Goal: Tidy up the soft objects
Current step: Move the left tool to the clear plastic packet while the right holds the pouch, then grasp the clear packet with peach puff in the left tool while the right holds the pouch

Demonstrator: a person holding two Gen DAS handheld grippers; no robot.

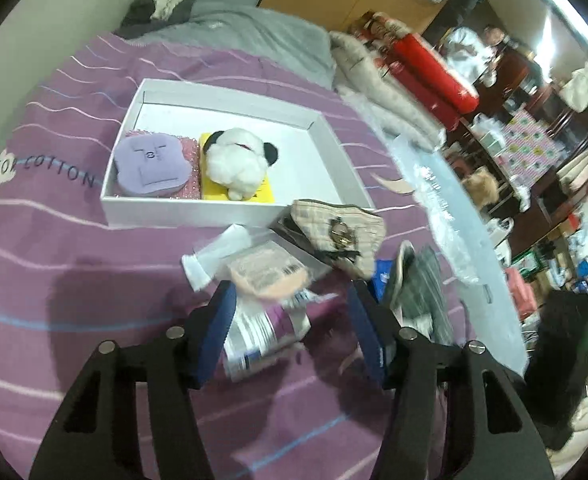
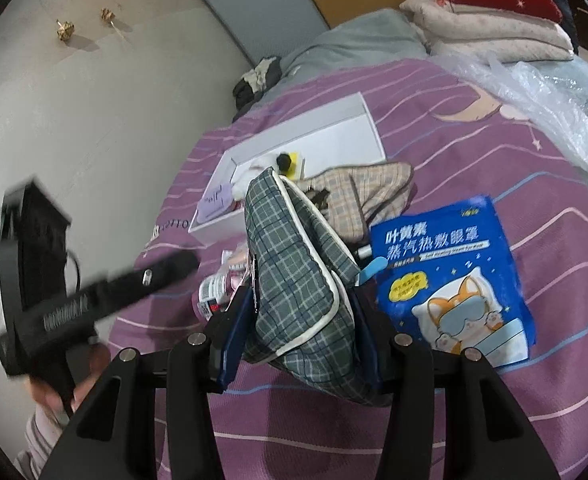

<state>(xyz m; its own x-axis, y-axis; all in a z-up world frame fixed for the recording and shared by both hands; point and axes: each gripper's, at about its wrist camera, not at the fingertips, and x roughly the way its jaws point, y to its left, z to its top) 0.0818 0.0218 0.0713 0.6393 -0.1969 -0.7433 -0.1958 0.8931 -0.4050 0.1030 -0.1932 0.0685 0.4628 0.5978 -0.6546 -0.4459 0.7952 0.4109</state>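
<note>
I take the white box (image 1: 230, 210) on the purple bedspread (image 1: 54, 240) as my landmark. Inside it, against its near wall, three soft things already lie: a lilac pad (image 1: 152, 164) in the left corner on top of a pink sparkly cloth (image 1: 190, 148), and just right of them a white plush panda (image 1: 236, 162) resting on a yellow sponge (image 1: 264, 194). The far half of the box and its right end are bare, so I judge the sorting well begun but not finished.

My right tongs (image 2: 299, 320) are closed on a green plaid pouch (image 2: 294, 264), its padded body squeezed between the blue pads and standing upright, on my side of the box and not yet over it. That one looks like the piece in hand.

My left tongs (image 1: 292, 328) stand wide apart and hold nothing; they hover over the small heap in front of the box: a beige checked pouch (image 1: 333, 232) touching the box's near right corner, a pink flat packet (image 1: 266, 272), a white tube (image 1: 218, 252) and a silvery wrapped pack (image 1: 262, 332) between the pads but not gripped.

A blue eye-mask packet (image 2: 449, 276) lies right of the plaid pouch, farther from the box. All of these remain outside, so I reckon about half the work is left.
</note>
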